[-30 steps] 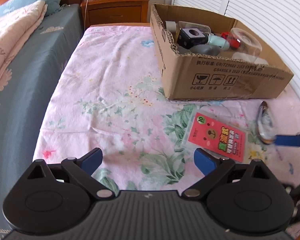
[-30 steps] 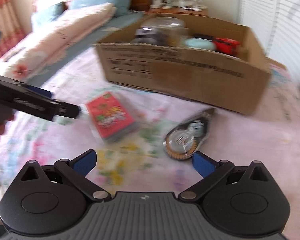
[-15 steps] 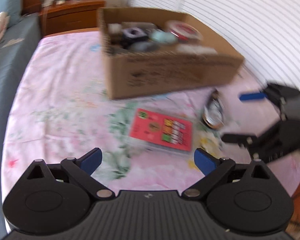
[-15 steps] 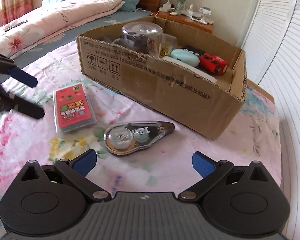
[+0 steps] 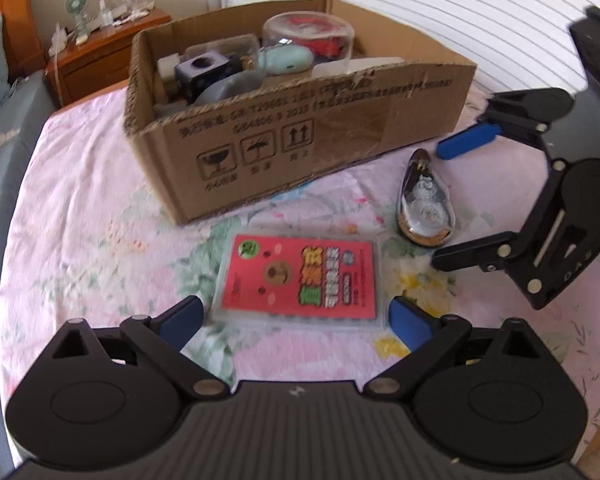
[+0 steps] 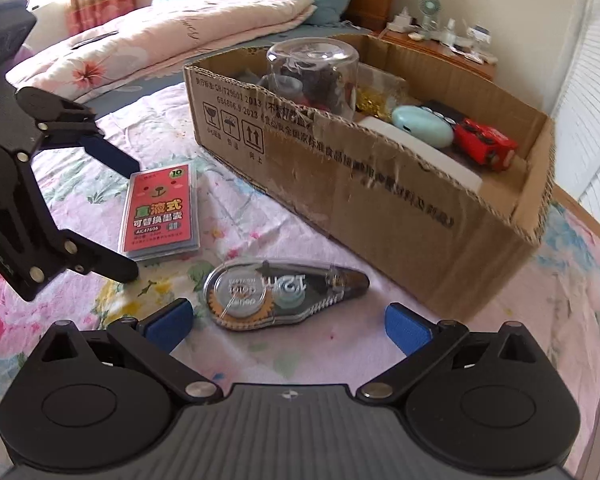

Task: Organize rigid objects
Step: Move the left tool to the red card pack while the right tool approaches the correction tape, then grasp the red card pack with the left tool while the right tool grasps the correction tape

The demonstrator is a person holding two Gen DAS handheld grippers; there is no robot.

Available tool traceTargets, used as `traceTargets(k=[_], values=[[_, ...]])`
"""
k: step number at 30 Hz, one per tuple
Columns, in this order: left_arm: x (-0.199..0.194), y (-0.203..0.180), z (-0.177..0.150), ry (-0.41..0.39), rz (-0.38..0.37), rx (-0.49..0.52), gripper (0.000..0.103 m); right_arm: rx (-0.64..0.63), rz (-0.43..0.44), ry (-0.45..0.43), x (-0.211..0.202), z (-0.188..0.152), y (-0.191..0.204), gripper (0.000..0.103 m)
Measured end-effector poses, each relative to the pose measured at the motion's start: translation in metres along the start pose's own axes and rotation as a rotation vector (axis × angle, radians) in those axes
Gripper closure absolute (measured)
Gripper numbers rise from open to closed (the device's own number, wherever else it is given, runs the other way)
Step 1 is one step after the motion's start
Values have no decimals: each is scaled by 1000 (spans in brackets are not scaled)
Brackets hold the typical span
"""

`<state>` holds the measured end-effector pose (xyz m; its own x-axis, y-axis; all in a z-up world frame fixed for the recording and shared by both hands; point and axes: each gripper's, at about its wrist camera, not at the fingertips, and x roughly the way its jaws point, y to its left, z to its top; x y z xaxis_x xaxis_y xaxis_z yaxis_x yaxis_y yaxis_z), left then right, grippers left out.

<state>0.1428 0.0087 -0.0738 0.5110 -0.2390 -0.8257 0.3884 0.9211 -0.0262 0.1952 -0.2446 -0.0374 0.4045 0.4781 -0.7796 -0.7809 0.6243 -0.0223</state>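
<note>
Left gripper (image 5: 294, 318) stood spread wide, empty, with the red card pack (image 5: 300, 280) lying flat on the bench just ahead, its long axis crosswise between the two pads. Right gripper (image 6: 288, 322) was likewise spread and empty, facing the tape dispenser (image 6: 284, 294), long axis also crosswise (narrow tip to the right). Both items lay just beside the cardboard box (image 6: 364, 196). Each gripper was nearer its own item.
</note>
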Motion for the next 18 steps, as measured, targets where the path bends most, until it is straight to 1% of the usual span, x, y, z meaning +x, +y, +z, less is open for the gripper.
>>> traceTargets(k=[5, 9, 10, 11, 12, 15, 18], values=[[4, 0, 5, -9, -12, 19, 5, -34, 25, -9, 5, 6, -2, 0], [7, -1, 9, -16, -15, 26, 7, -34, 27, -12, 5, 6, -2, 0], [7, -1, 10, -18, -14, 25, 9, -31, 24, -17, 4, 6, -2, 6], [7, -1, 11, -19, -11, 26, 12, -28, 22, -22, 2, 7, -1, 9], [7, -1, 12, -20, -12, 26, 12, -28, 16, -17, 2, 7, 1, 10], [5, -3, 10, -20, -9, 29, 12, -18, -10, -17, 0, 7, 6, 10], [3, -4, 8, -14, -6, 32, 12, 52, -37, 6, -1, 6, 7, 10]])
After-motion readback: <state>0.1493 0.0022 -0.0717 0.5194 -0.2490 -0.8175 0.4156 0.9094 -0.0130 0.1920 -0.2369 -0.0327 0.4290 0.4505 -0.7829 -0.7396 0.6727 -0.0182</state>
